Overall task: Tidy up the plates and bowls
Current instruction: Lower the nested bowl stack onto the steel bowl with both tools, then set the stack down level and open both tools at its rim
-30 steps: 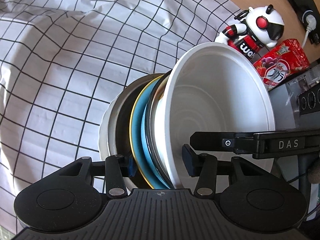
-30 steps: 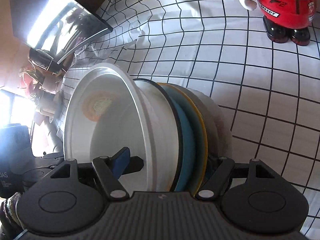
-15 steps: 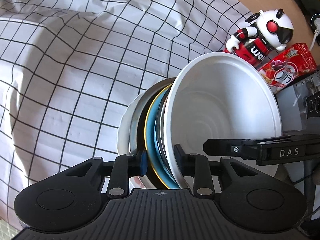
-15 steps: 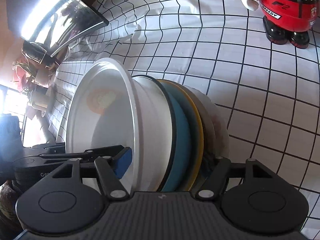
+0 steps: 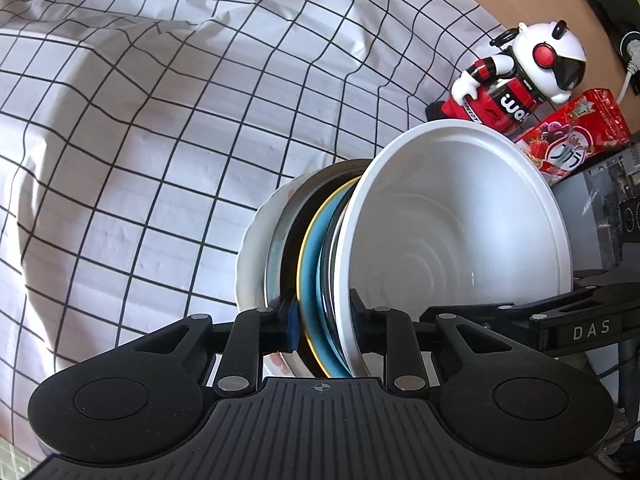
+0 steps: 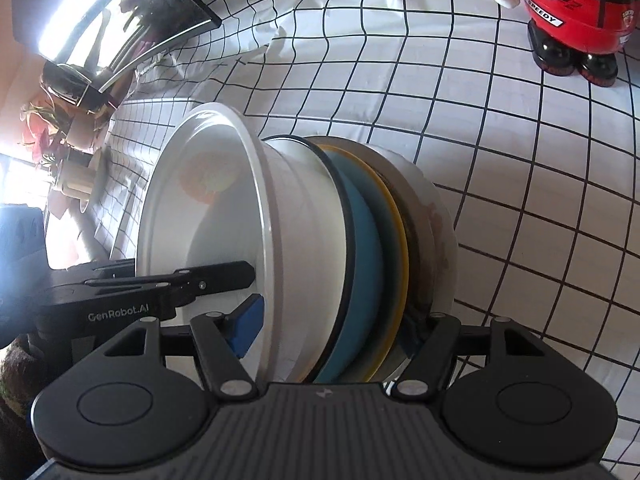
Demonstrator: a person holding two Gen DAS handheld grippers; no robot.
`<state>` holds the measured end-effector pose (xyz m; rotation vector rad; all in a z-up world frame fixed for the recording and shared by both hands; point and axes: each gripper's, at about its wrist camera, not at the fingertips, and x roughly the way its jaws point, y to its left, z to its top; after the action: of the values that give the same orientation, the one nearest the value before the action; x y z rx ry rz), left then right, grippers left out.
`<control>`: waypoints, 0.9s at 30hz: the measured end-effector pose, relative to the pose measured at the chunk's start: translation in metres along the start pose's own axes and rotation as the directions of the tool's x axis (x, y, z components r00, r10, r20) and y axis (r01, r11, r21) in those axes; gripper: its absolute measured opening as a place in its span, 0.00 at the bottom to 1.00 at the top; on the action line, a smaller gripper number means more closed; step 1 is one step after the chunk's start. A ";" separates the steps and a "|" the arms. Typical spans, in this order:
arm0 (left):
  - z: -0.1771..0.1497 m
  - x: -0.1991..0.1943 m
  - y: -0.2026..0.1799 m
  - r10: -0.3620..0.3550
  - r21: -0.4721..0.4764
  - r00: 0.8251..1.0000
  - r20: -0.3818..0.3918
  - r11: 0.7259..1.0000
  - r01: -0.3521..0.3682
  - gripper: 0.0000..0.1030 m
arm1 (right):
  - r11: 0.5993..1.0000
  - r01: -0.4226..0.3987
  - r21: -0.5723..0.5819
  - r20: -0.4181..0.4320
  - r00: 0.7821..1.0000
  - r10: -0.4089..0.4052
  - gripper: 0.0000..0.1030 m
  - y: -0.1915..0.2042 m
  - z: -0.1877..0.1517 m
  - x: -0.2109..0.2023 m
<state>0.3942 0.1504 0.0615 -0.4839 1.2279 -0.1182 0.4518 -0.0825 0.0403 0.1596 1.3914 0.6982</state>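
The left gripper (image 5: 322, 322) and right gripper (image 6: 332, 328) each clamp the nested stack (image 5: 320, 264) from opposite sides. The stack, with the white bowl (image 5: 456, 240) and blue plate (image 6: 366, 248), is held on edge above the checked tablecloth (image 5: 160, 120).

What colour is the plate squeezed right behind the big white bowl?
Blue plate with a yellow rim, clearest in the right wrist view.

Each wrist camera looks forward along its own fingers at very close range. Both views share the stack of dishes (image 5: 400, 248) (image 6: 320, 240) — seen from opposite sides — plus the checked cloth (image 5: 160, 120) (image 6: 480, 140) and, farther off, the toy robot (image 5: 520, 80) (image 6: 580, 12).
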 end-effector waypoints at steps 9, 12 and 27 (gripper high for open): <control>-0.001 0.000 -0.001 0.001 -0.020 1.000 0.001 1.000 -0.001 0.28 | 0.993 0.100 -0.064 0.029 0.995 -0.098 0.64 0.012 0.012 0.010; 0.001 0.000 0.000 0.002 -0.037 1.000 -0.001 0.999 -0.002 0.29 | 0.993 0.103 -0.064 0.037 0.994 -0.101 0.64 0.010 0.017 0.012; 0.000 0.000 -0.001 0.008 -0.044 1.000 -0.003 0.999 -0.008 0.26 | 0.990 0.067 -0.120 0.012 0.998 -0.067 0.60 0.009 0.007 -0.005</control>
<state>0.3946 0.1500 0.0620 -0.5167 1.2376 -0.0853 0.4549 -0.0759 0.0500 0.0201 1.3370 0.7227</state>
